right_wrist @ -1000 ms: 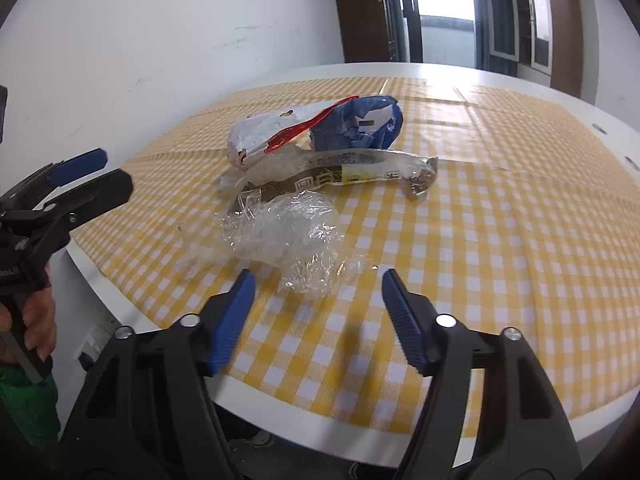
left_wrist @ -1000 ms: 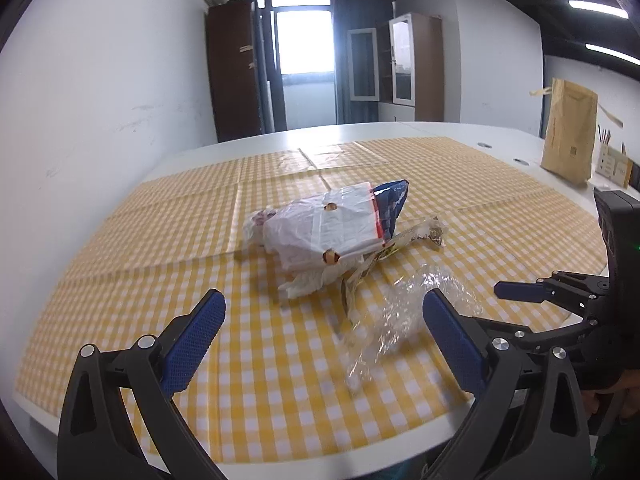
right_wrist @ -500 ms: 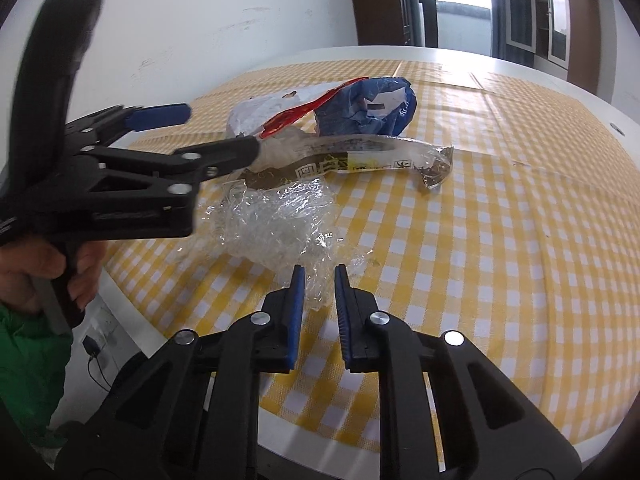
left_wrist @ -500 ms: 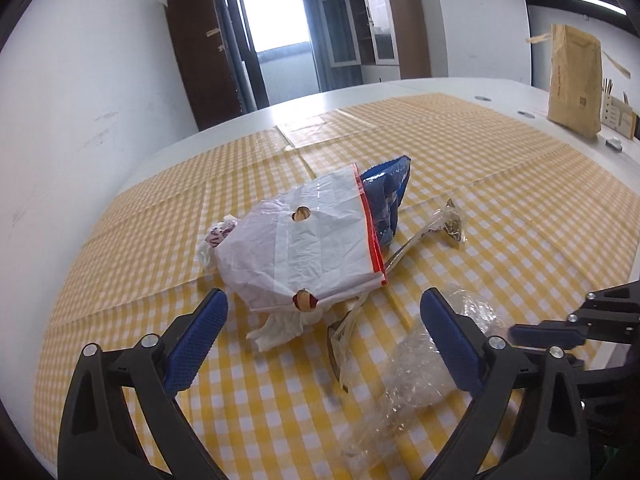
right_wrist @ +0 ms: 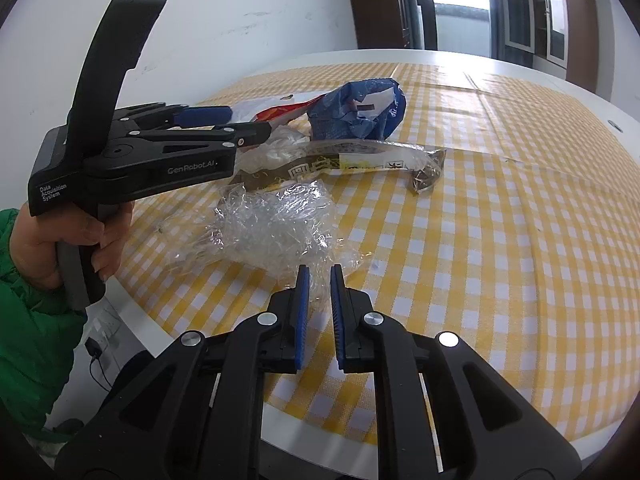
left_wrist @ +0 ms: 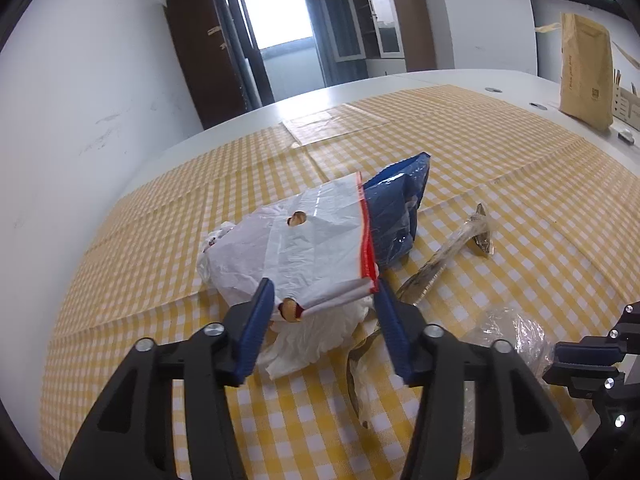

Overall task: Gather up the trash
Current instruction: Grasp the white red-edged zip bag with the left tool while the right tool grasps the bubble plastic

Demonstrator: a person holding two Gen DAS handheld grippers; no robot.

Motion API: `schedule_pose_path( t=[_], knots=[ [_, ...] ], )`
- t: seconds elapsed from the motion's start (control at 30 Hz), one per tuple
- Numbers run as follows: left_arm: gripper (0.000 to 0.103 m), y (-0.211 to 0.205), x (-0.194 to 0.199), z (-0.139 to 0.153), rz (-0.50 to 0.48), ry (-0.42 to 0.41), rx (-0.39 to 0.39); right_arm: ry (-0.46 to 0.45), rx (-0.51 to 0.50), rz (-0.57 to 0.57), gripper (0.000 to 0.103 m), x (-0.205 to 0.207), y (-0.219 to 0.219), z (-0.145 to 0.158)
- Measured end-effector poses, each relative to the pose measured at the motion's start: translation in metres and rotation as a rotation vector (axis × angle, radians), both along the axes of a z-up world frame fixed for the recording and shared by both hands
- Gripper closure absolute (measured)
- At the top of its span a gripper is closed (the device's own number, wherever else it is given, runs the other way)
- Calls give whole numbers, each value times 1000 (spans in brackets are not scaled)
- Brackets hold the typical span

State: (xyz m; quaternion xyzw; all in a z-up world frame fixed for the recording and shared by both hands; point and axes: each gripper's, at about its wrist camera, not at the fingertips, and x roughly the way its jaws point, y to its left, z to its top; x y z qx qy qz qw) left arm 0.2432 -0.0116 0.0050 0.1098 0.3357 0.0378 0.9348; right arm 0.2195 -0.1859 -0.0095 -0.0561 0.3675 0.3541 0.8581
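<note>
The white bag (left_wrist: 304, 248) with the red strip lies near the desk's (left_wrist: 520, 184) near edge, with the blue bag (left_wrist: 400, 208) touching its far side. Its near end sits right between the jaws of my left gripper (left_wrist: 324, 320), which are closing around it but not pressing yet. The long wrapper (right_wrist: 360, 160) points toward the desk's right side. My right gripper (right_wrist: 318, 300) has its jaws nearly together on the crinkly clear plastic (right_wrist: 276, 228) by the near edge.
</note>
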Motion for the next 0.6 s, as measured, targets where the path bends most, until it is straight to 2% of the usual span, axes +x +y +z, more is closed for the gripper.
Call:
schedule_pose_path(
  t=[0.03, 0.07, 0.13, 0.17, 0.23, 0.4, 0.6],
  knots=[
    [63, -2, 2, 0, -8, -3, 8, 1, -1, 0, 93, 0, 0, 0],
    [77, -3, 4, -1, -16, -1, 13, 1, -1, 0, 93, 0, 1, 0],
    [94, -5, 7, -3, -18, 12, 30, 3, 1, -4, 94, 0, 1, 0],
    [100, -5, 7, -2, -18, 9, 34, 2, 2, -7, 94, 0, 0, 0],
    [102, -5, 1, 5, -20, -20, 12, 1, 5, -14, 94, -1, 0, 0],
    [102, 4, -19, 29, 30, -125, 29, -16, 25, -36, 96, -6, -6, 5],
    [103, 29, -63, 66, 99, -239, -36, -47, 63, -55, 97, -19, -14, 17]
  ],
)
